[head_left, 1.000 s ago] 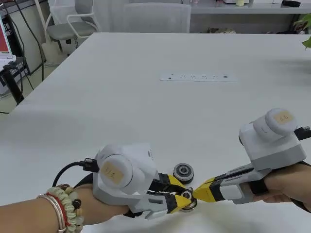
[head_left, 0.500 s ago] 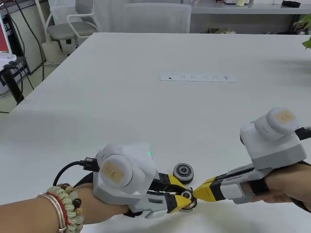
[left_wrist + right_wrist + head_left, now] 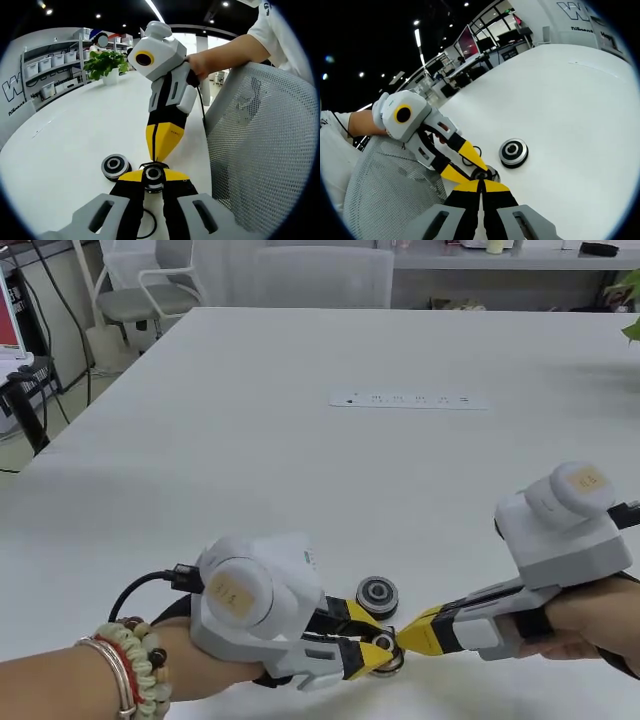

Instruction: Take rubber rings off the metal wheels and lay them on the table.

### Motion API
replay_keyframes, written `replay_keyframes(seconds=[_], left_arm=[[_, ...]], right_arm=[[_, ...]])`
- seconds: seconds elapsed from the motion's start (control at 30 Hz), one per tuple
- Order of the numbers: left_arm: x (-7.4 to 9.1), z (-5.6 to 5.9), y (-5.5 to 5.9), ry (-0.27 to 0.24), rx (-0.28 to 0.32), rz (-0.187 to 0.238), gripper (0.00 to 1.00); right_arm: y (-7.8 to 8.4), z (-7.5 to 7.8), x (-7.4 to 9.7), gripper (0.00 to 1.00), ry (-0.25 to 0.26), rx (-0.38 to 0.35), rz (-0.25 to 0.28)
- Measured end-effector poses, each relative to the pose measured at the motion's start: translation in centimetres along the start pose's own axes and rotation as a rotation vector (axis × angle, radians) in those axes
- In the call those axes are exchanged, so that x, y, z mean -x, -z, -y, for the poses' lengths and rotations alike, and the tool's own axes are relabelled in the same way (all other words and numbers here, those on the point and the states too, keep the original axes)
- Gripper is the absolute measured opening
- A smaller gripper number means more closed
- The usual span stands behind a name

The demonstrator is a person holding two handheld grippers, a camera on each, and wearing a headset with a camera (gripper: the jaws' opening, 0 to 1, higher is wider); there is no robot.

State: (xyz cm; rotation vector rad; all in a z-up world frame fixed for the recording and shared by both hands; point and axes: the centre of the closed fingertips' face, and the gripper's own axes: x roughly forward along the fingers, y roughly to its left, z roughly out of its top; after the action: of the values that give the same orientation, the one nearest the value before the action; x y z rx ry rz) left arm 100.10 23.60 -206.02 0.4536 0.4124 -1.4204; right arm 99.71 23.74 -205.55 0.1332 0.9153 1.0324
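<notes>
Head view: the left tongs (image 3: 380, 652) are clamped across the held wheel (image 3: 390, 661) low over the near edge of the worktop (image 3: 300, 460). The right tongs (image 3: 404, 638) come in from the opposite side, so the two tips meet nose to nose at that wheel. The free wheel (image 3: 378, 593) lies flat just beyond the left tongs' tips, apart from both. A power strip (image 3: 408, 399) sits well beyond, in line ahead of both tongs.

Left gripper view: the left tongs (image 3: 153, 176) grip the held wheel (image 3: 153, 175) by its sides, its flat face up. The right tongs (image 3: 159, 158) point straight down their line, jaws together. They seem to pinch the rubber ring (image 3: 148, 164), a thin dark arc at the wheel's far edge. The coming pull, I judge, runs along this shared line: the ring lies directly ahead of the right tongs, which are the nearer to it. The free wheel (image 3: 116, 166) sits to the left of the left tongs, dark-rimmed, so probably ringed. A black loop (image 3: 146, 231) lies under the left tongs, perhaps a ring already off, though I cannot tell.

Right gripper view: the right tongs (image 3: 480, 182) are closed at the held wheel (image 3: 485, 174), with the free wheel (image 3: 513, 152) ahead and to their right.

Count: two wheels, one visible ring being pulled, one doubtful loose loop, two tongs
</notes>
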Motion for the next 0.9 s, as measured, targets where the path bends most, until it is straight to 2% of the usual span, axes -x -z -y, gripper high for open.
replay_keyframes(seconds=[0.43,0.47,0.5,0.6,0.8,0.9], left_arm=[[0.0,0.0,0.0,0.002,0.002,0.002,0.08],[0.0,0.0,0.0,0.002,0.002,0.002,0.08],[0.0,0.0,0.0,0.002,0.002,0.002,0.08],[0.0,0.0,0.0,0.002,0.002,0.001,0.08],[0.0,0.0,0.0,-0.003,-0.001,-0.002,0.08],[0.0,0.0,0.0,-0.005,-0.002,-0.008,0.08]], right_arm=[[-0.1,-0.4,-0.1,0.0,-0.019,-0.003,0.006],[-0.2,-0.5,-0.1,0.0,-0.025,-0.007,0.011],[-0.9,-0.8,0.0,0.0,-0.044,-0.02,0.047],[-1.3,-0.4,0.3,0.0,-0.025,-0.02,0.056],[-0.2,0.3,0.1,0.0,0.019,-0.036,0.013],[-0.2,0.4,0.2,0.0,0.022,-0.034,0.01]])
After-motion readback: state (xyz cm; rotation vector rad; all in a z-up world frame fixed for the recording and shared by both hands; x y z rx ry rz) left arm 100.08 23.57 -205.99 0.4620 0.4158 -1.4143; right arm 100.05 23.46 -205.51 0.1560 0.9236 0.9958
